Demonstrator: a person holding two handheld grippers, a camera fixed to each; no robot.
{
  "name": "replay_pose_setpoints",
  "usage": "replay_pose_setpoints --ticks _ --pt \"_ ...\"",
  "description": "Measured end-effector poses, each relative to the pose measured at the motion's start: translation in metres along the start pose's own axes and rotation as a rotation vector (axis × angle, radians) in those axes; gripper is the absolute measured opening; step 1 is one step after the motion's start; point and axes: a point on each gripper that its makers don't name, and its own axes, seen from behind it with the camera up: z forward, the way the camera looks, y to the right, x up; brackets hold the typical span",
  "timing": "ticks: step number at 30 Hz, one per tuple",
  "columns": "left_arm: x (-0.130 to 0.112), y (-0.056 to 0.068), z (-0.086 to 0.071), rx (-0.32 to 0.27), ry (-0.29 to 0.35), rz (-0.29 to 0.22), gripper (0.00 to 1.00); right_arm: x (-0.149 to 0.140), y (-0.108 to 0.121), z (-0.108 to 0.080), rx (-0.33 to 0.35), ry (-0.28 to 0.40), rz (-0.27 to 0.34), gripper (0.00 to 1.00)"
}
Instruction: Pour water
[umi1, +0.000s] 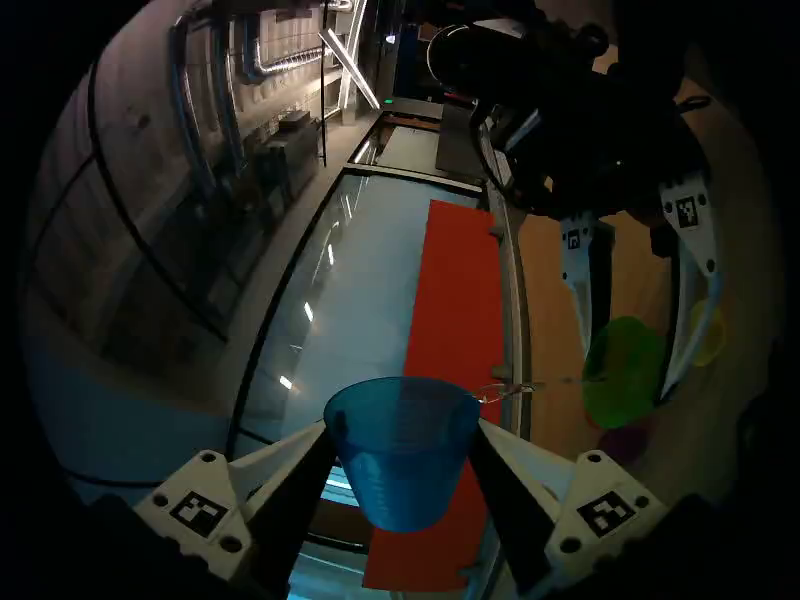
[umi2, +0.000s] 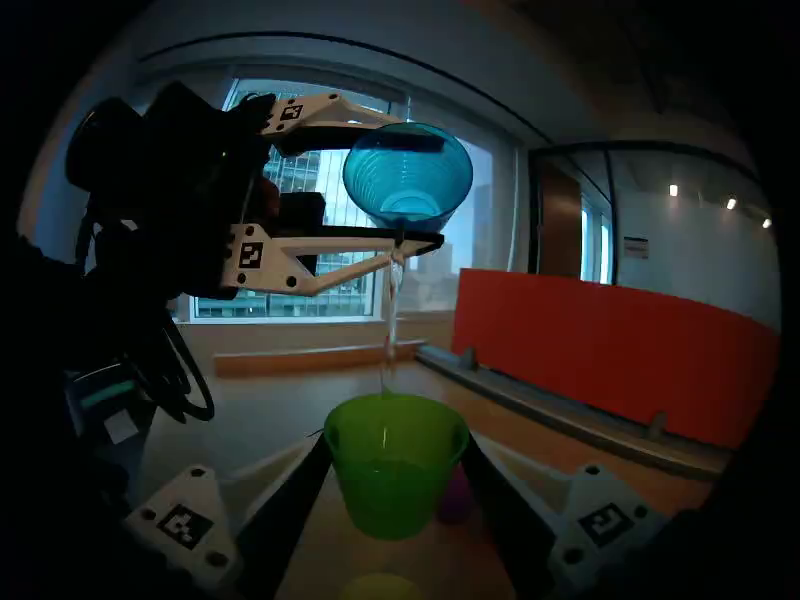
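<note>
My left gripper (umi1: 403, 440) is shut on a translucent blue cup (umi1: 403, 460), which is tipped over. A thin stream of water (umi1: 520, 386) leaves its rim toward a green cup (umi1: 622, 370) held in my right gripper (umi1: 628, 375). In the right gripper view, the right gripper (umi2: 397, 450) is shut on the green cup (umi2: 395, 470), upright and partly filled. Above it, the left gripper (umi2: 415, 180) holds the tilted blue cup (umi2: 408, 178). The water stream (umi2: 390, 320) falls from the blue cup into the green one.
Below is a wooden table (umi2: 270, 410). A purple cup (umi2: 457, 495) and a yellow cup (umi2: 380, 585) stand close to the green cup. An orange-red panel (umi2: 620, 350) runs along the table's edge, with large windows (umi2: 310, 180) behind.
</note>
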Motion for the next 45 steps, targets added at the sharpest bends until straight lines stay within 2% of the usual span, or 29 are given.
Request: replay_pose_setpoints --ticks 12,21,30,36,45 --pt "0.004 0.016 -0.002 0.003 0.004 0.032 0.85 0.0 -0.001 0.001 0.001 0.002 0.001 0.91" --pt "0.007 0.014 -0.001 0.004 0.009 0.074 0.85 -0.001 0.0 0.0 0.0 0.002 0.001 0.91" --pt "0.009 0.006 0.0 0.011 0.01 0.128 0.85 0.0 0.001 0.0 0.0 0.003 0.001 0.91" --pt "0.009 0.01 0.0 0.015 0.004 0.158 0.85 -0.001 0.001 0.001 0.0 0.004 0.003 0.91" --pt "0.014 0.004 -0.003 0.029 0.014 0.216 0.85 0.001 0.0 0.002 0.001 0.006 0.002 0.91"
